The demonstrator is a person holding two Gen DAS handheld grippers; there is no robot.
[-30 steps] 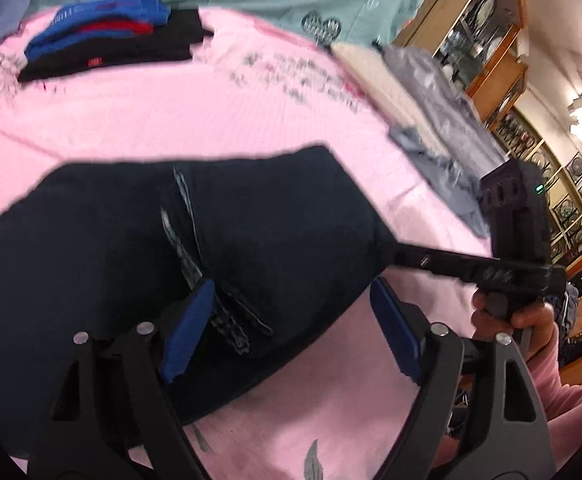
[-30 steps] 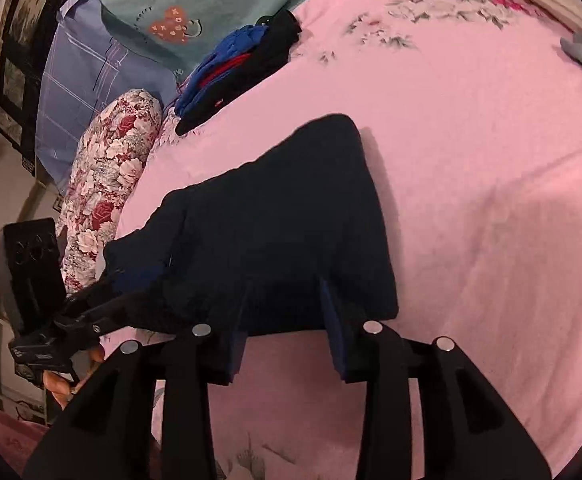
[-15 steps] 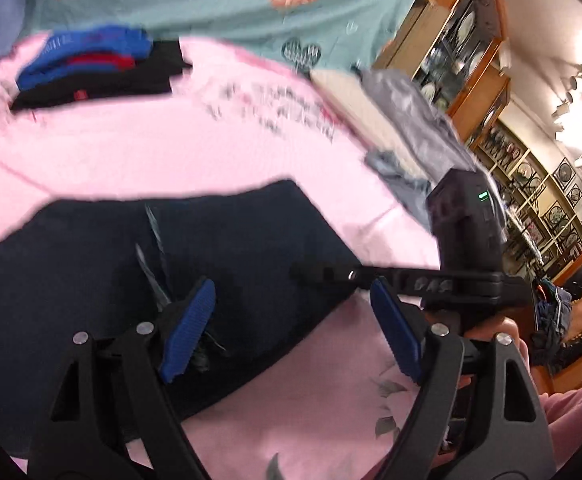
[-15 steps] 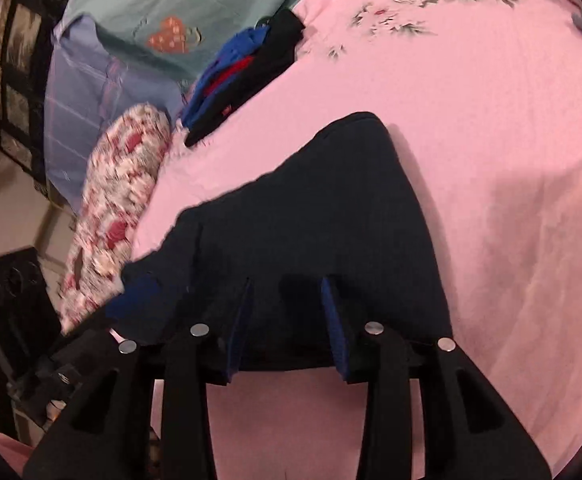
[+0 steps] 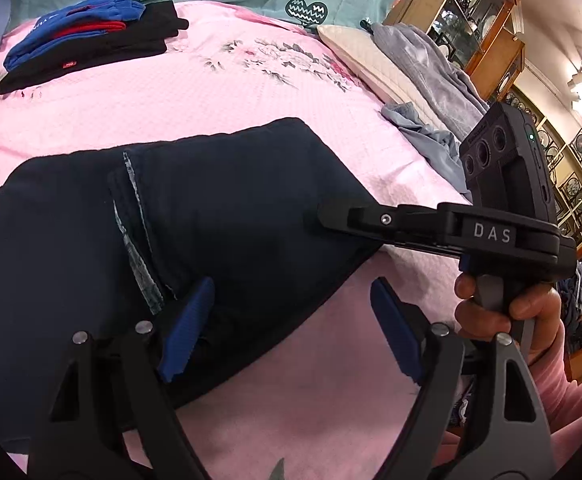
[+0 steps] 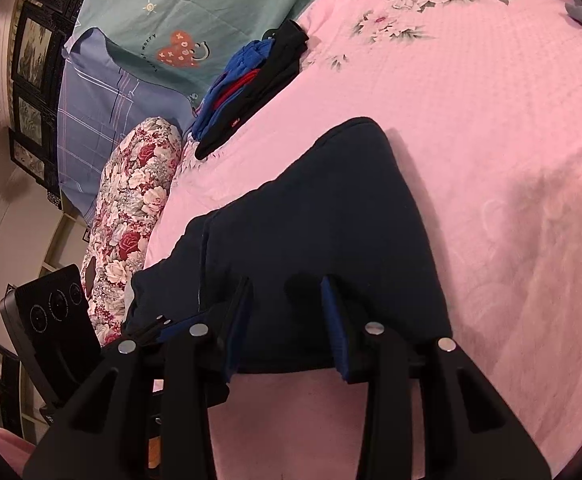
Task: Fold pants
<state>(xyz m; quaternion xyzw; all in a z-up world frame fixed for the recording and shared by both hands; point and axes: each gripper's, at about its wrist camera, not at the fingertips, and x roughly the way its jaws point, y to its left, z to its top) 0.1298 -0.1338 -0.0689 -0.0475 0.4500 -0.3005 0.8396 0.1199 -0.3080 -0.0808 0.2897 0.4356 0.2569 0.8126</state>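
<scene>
Dark pants (image 5: 219, 216) lie folded on pink bedspread (image 5: 211, 92); left gripper (image 5: 287, 328) spread wide over near hem; right gripper (image 6: 287, 320) parted, pads straddling hem, nothing grasped.

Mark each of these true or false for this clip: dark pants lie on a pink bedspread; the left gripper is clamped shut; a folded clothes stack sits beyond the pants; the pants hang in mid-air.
1. Dark pants lie on a pink bedspread: true.
2. The left gripper is clamped shut: false, its jaws stand wide apart.
3. A folded clothes stack sits beyond the pants: true.
4. The pants hang in mid-air: false, they rest flat on the bedspread.
</scene>
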